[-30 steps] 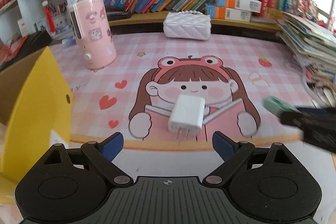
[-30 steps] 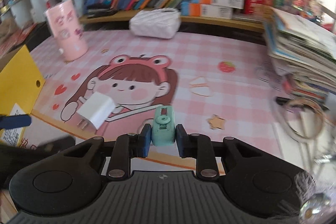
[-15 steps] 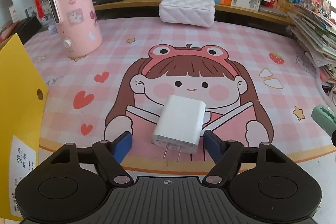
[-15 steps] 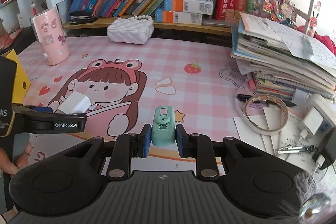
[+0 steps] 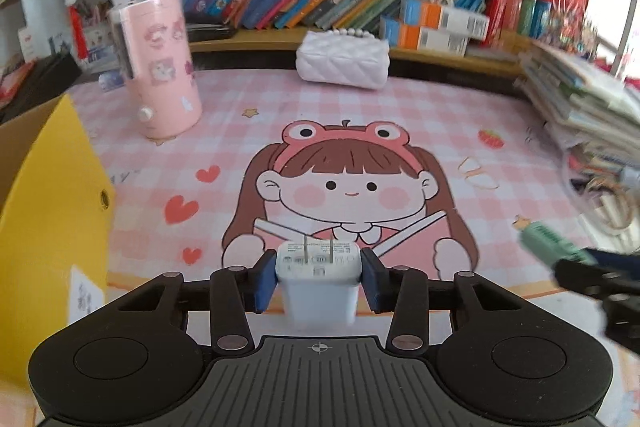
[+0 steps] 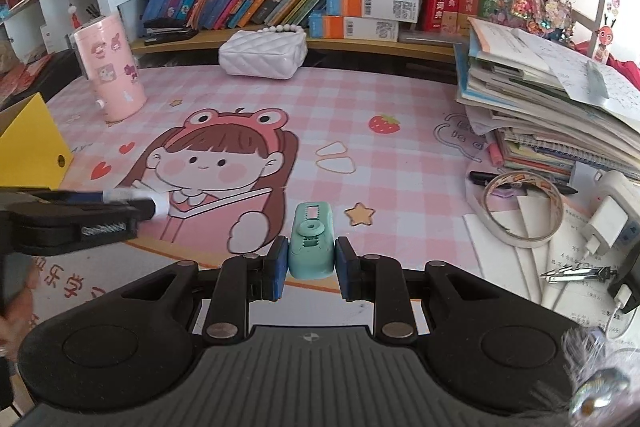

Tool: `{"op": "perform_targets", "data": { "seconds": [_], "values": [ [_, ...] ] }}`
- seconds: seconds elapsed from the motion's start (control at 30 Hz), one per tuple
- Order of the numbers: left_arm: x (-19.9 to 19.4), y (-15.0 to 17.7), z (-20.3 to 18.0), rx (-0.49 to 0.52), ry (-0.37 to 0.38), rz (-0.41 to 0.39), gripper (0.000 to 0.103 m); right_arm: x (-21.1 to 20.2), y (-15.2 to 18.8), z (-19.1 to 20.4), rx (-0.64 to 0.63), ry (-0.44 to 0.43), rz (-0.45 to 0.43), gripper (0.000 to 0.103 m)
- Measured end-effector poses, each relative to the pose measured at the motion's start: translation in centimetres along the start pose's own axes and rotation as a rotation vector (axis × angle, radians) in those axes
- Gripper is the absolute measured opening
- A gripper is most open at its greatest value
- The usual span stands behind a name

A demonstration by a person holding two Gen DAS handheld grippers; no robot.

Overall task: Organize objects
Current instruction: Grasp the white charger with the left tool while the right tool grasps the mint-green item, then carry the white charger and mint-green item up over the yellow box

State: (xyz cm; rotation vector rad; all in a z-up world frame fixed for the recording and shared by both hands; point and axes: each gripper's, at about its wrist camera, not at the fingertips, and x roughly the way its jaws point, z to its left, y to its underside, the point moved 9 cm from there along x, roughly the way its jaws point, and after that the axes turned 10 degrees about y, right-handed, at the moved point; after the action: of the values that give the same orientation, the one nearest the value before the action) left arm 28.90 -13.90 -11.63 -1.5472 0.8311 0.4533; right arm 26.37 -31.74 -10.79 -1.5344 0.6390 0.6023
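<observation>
My left gripper (image 5: 318,277) is shut on a white plug charger (image 5: 318,275) and holds it above the pink cartoon desk mat (image 5: 360,123), prongs pointing up and forward. My right gripper (image 6: 311,261) is shut on a small mint-green device (image 6: 312,243) and holds it over the mat's front edge. In the right wrist view the left gripper (image 6: 120,205) shows at the left with the charger (image 6: 160,205) in it. In the left wrist view the green device (image 5: 548,241) and the right gripper show at the right, blurred.
A yellow cardboard box (image 5: 44,211) stands at the left. A pink cylinder (image 5: 160,67) and a white quilted purse (image 5: 344,61) stand at the back before the bookshelf. A stack of books (image 6: 552,107), a tape roll (image 6: 520,207), another charger (image 6: 608,223) and papers lie at the right.
My left gripper closed on the white charger and lifted it off the mat, prongs now facing away. My right gripper still holds the green device.
</observation>
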Motion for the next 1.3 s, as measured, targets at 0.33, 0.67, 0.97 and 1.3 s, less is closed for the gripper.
{"op": "perform_targets", "data": {
  "seconds": [0.33,0.67,0.97,1.3],
  "values": [
    [-4.4,1.5,0.6,-0.052,0.016,-0.044,0.041,-1.2,0.4,4.2,-0.063,-0.088,-0.007,0.023],
    [-6.9,3.3,0.6,-0.072,0.026,-0.058,0.041,-2.3,1.4,5.7,-0.095,-0.102,0.005,0.023],
    [-10.3,4.9,1.3,-0.058,0.07,-0.08,0.041,-5.5,2.9,8.2,-0.111,-0.095,-0.021,0.023],
    [-15.2,7.7,5.1,-0.082,0.071,-0.104,0.041,-9.9,5.3,12.6,-0.126,-0.09,-0.039,0.023]
  ]
}}
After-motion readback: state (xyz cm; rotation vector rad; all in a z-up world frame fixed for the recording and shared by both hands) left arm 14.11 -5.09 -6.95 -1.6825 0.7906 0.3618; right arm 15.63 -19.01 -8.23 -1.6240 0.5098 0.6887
